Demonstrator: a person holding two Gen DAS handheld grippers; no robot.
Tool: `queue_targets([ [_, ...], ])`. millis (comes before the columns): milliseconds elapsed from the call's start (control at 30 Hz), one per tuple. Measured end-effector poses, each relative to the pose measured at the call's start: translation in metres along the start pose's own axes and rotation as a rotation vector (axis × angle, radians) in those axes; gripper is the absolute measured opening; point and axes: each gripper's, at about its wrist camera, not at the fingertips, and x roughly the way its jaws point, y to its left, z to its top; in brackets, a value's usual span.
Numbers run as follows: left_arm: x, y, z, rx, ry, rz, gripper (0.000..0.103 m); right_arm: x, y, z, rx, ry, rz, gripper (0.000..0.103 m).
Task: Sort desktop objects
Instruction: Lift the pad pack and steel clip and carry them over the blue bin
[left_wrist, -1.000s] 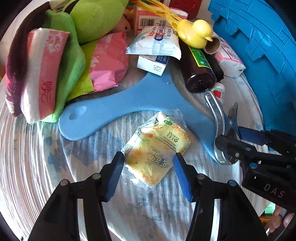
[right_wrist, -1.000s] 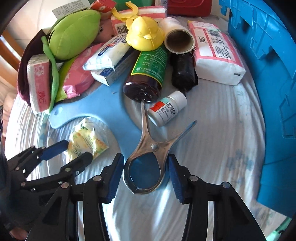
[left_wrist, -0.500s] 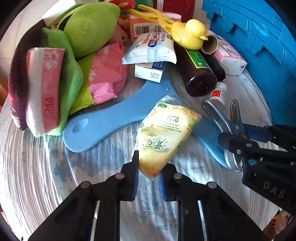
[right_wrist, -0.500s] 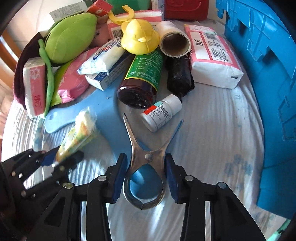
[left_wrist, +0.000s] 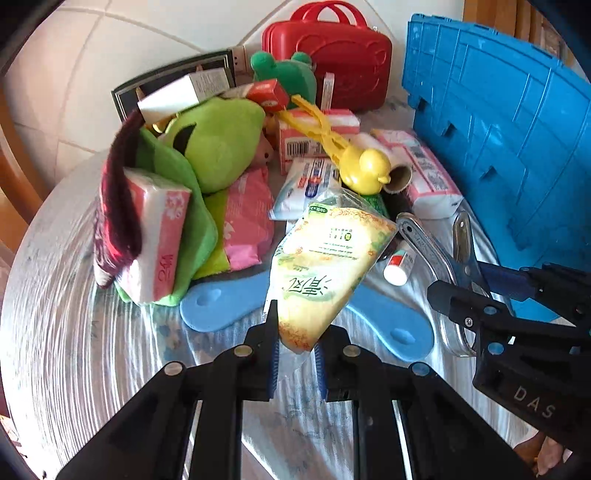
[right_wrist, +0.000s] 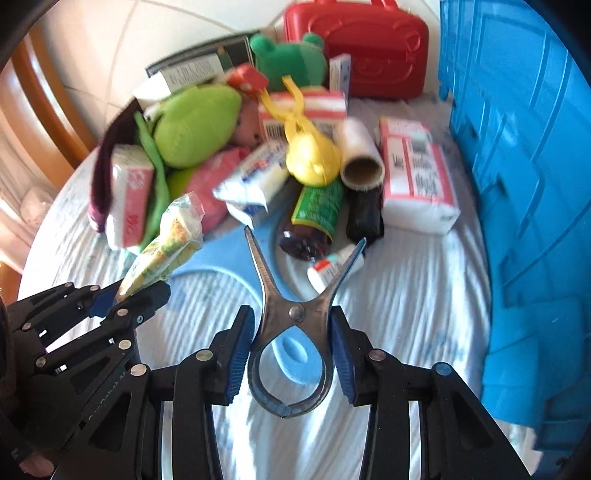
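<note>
white cloth-covered table (left_wrist: 74, 295): left gripper (left_wrist: 295, 349) clamped on yellow tissue packet (left_wrist: 325, 266). right gripper (right_wrist: 291, 350), housing lettered "das", clamped on metal clip (right_wrist: 291, 314) at 6 o'clock.

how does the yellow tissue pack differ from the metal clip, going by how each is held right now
The yellow tissue pack is soft and crinkly, pinched at one end by the left gripper; the metal clip is rigid and shiny, squeezed across its looped handles by the right gripper. The pack juts up as one slab; the clip's two arms spread in a V. Both are held clear of the cloth.
</note>
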Motion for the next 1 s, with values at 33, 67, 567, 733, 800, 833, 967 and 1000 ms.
queue_targets([
  [33, -0.004, -0.004, 0.009, -0.006, -0.014, 0.001, 0.015, -0.012, -0.002, 0.000, -0.007, -0.023, -0.001, 0.040],
  [67, -0.017, 0.001, 0.011, -0.012, -0.032, 0.001, 0.015, -0.019, -0.002, 0.000, -0.015, -0.046, -0.003, 0.040],
  [567, -0.148, -0.065, 0.075, 0.032, -0.351, -0.026, 0.015, -0.197, -0.019, 0.036, -0.056, -0.484, -0.056, 0.040],
  [733, -0.178, -0.121, 0.097, 0.083, -0.424, -0.094, 0.015, -0.245, -0.066, 0.028, 0.011, -0.579, -0.128, 0.040],
  [800, -0.184, -0.143, 0.105, 0.101, -0.438, -0.123, 0.015, -0.259, -0.088, 0.023, 0.042, -0.606, -0.161, 0.040],
  [833, -0.186, -0.156, 0.108, 0.113, -0.443, -0.133, 0.015, -0.268, -0.099, 0.021, 0.056, -0.618, -0.177, 0.040],
  [967, -0.190, -0.207, 0.117, 0.158, -0.448, -0.182, 0.015, -0.286, -0.144, 0.010, 0.118, -0.639, -0.252, 0.040],
  [1000, -0.190, -0.220, 0.118, 0.174, -0.443, -0.194, 0.015, -0.287, -0.155, 0.007, 0.133, -0.637, -0.261, 0.040],
])
